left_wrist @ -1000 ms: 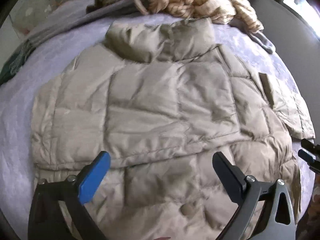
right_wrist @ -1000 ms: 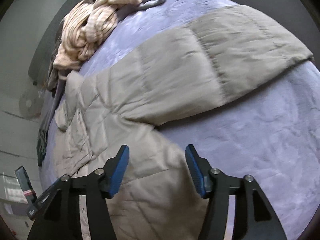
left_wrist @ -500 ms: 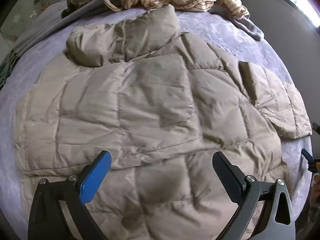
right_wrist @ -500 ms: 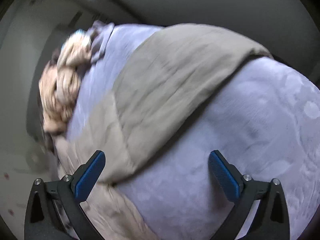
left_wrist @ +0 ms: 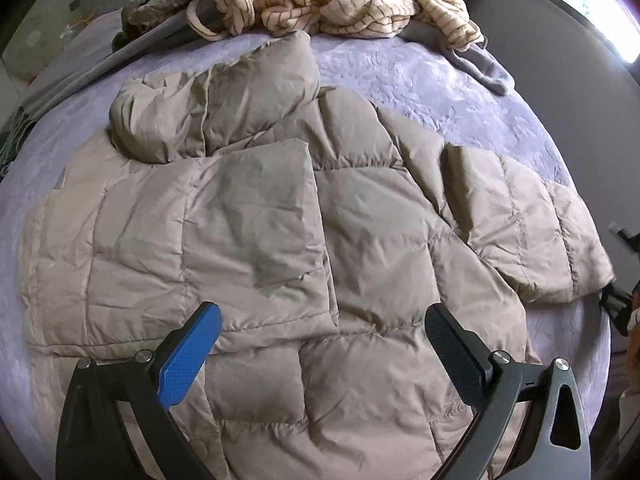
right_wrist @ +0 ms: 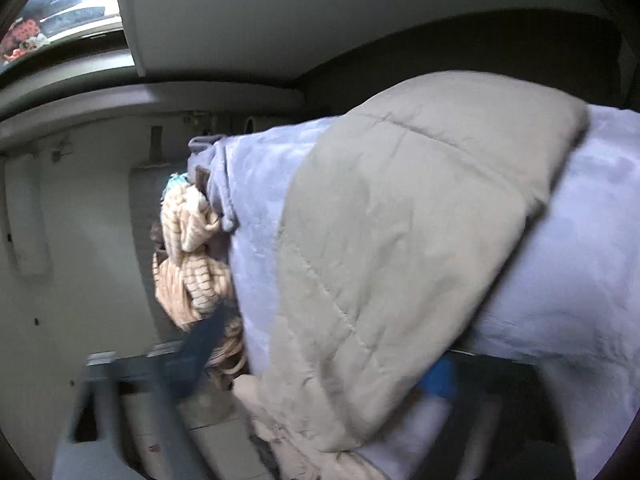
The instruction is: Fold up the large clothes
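So the puffer jacket (left_wrist: 280, 240) is spread flat on the lavender bedspread (left_wrist: 420, 80), filling most of the left wrist view. Hood is bunched at upper centre, one sleeve is already folded in across the body at mid-left, and the other sleeve (left_wrist: 520, 224) sticks out to the right edge of frame, still unfolded imo.

Left gripper (left_wrist: 320, 352) hangs over the lower hem w/ jaws wide apart, nothing between them, not touching the fabric afaict.

Right gripper (right_wrist: 320, 364) is a smear of motion blur at the bottom of its own view. Jaws are closing, and the sleeve runs right between them: blue left pad at lower left, right pad peeking out from under the sleeve at lower right. Can't tell if the pads are actually pressing on it yet.

Key bit for the next move: in the right wrist view the sleeve's long axis runs diagonally, from the gripper at bottom centre up to the cuff at upper right. So the right hand is the one on it; the left is well away, over the hem. Guessing the right has to carry that sleeve back across the body.

Striped knit pile (left_wrist: 340, 4) sits at the top of frame, well clear of the jacket.
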A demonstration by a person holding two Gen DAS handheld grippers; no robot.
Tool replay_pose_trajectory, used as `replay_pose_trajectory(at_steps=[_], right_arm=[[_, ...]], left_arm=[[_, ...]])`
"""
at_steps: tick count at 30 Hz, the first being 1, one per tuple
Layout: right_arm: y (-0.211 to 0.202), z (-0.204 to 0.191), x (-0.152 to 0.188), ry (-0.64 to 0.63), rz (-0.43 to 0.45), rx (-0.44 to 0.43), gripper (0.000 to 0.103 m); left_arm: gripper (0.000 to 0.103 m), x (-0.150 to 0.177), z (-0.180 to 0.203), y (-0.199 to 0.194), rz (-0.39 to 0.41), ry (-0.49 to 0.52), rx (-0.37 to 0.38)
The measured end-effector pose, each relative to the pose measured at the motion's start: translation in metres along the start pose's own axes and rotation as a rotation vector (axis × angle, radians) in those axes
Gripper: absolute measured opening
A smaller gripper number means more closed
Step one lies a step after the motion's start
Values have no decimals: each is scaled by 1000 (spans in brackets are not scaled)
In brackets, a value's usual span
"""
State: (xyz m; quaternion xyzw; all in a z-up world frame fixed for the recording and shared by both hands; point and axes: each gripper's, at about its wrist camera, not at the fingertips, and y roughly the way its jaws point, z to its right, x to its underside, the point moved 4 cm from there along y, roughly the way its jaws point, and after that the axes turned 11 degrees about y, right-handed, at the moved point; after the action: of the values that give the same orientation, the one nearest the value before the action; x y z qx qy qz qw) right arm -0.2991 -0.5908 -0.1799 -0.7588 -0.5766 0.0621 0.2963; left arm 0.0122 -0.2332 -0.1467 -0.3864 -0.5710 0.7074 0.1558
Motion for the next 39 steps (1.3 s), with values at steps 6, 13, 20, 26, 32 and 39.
replay_pose_trajectory(at_steps=[6, 13, 20, 26, 32, 39], right_arm=[[2, -30, 11, -165, 20, 83, 9], [25, -116, 91, -630, 27, 167, 9], [94, -165, 251, -1179, -72, 195, 9], [171, -116, 375, -1494, -260, 271, 9], [218, -40, 397, -1503, -363, 464, 9], [213, -29, 385, -1382, -439, 500, 34]], left_arm=[[102, 5, -18, -12, 21, -28, -39], [102, 13, -59, -26, 43, -88, -86], [102, 27, -108, -42, 69, -147, -136], [102, 47, -152, -46, 62, -200, -177], [102, 58, -177, -38, 49, -211, -177], [102, 46, -178, -20, 50, -211, -116]])
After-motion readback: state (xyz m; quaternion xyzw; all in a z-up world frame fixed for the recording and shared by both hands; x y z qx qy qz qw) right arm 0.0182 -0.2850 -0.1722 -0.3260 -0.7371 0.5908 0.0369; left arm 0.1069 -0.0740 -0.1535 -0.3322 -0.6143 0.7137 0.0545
